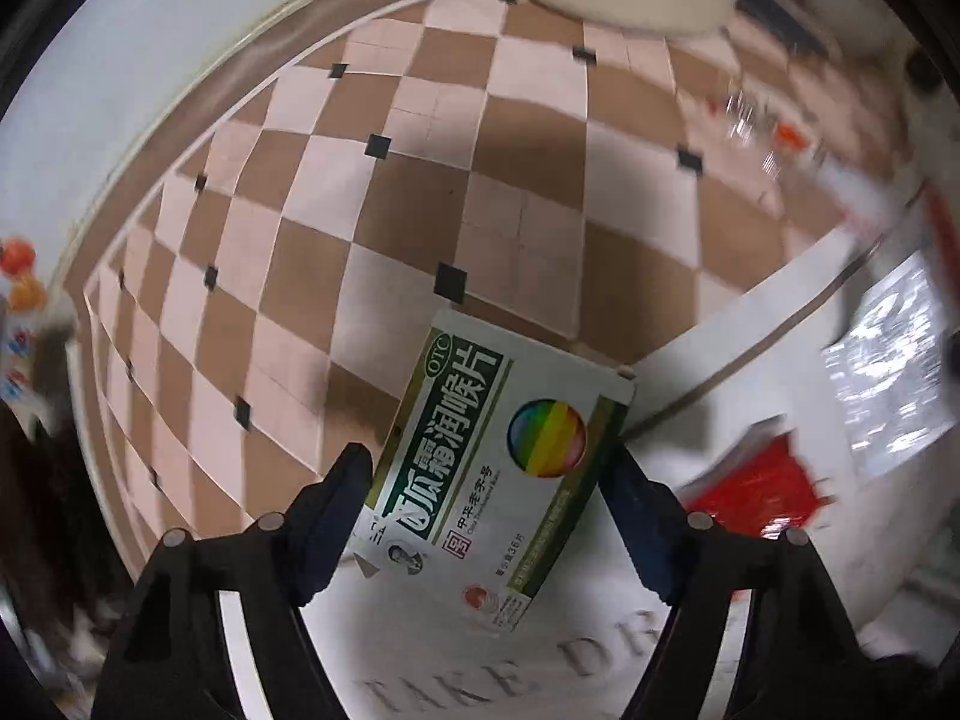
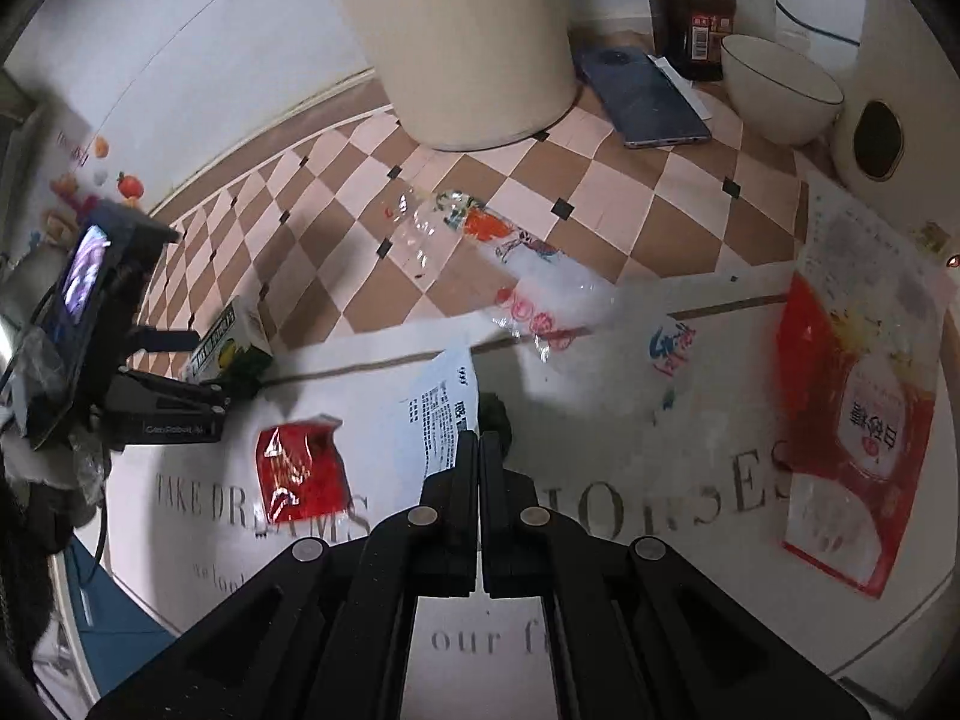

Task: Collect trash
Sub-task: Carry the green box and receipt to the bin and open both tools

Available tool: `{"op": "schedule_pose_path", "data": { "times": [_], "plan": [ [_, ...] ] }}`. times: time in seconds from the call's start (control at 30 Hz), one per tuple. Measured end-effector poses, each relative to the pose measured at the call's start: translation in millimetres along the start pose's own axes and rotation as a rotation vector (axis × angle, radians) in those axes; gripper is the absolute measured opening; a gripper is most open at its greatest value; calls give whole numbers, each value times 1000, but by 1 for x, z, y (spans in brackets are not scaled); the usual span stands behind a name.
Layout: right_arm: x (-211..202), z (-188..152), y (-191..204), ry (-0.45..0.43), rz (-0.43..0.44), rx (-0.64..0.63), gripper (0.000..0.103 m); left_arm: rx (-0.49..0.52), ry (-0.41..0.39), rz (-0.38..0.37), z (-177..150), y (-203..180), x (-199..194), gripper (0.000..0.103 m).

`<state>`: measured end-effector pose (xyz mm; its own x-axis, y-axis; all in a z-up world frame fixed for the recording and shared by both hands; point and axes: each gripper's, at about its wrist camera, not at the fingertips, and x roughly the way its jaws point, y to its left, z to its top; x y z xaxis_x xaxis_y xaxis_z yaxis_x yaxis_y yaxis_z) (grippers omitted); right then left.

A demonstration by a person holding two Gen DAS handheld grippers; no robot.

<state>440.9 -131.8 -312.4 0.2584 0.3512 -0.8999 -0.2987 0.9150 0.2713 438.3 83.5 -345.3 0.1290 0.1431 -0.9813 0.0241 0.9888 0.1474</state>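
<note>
My left gripper (image 1: 486, 462) is shut on a white-and-green lozenge box (image 1: 492, 456), gripped by its two long sides and held over the table. The box and the left gripper (image 2: 180, 360) also show at the left of the right wrist view. My right gripper (image 2: 479, 438) is shut on the lower edge of a white printed wrapper (image 2: 441, 408), which stands up from the fingertips. A small red wrapper (image 2: 300, 468) lies on the white cloth to its left. A clear plastic bag (image 2: 480, 240) with orange and red print lies ahead. A large red-and-white pouch (image 2: 852, 420) lies at the right.
A cream cylindrical bin (image 2: 462, 42) stands at the back of the checkered tabletop (image 2: 600, 192). Behind it at the right are a phone (image 2: 648, 96), a dark sauce bottle (image 2: 690, 6), a white bowl (image 2: 780, 90) and a white appliance (image 2: 888, 90). A white cloth with grey lettering (image 2: 660, 510) covers the near table.
</note>
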Motion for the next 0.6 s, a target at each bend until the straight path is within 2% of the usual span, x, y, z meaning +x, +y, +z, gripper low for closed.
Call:
{"op": "schedule_pose_path", "data": {
  "times": [0.13, 0.3, 0.5, 0.6],
  "plan": [
    [-9, -3, 3, -21, 11, 36, 0, -91, -61, 0, -29, 1, -25, 74],
    [-35, -25, 19, -60, 9, 16, 0, -190, -165, -21, -78, -1, -73, 74],
    [-88, -71, 53, -135, 27, -4, 0, -305, -306, -81, -161, 12, -134, 74],
    [-118, -109, 72, -156, 51, 6, 0, -329, -349, -82, -219, 5, -158, 74]
  ]
}}
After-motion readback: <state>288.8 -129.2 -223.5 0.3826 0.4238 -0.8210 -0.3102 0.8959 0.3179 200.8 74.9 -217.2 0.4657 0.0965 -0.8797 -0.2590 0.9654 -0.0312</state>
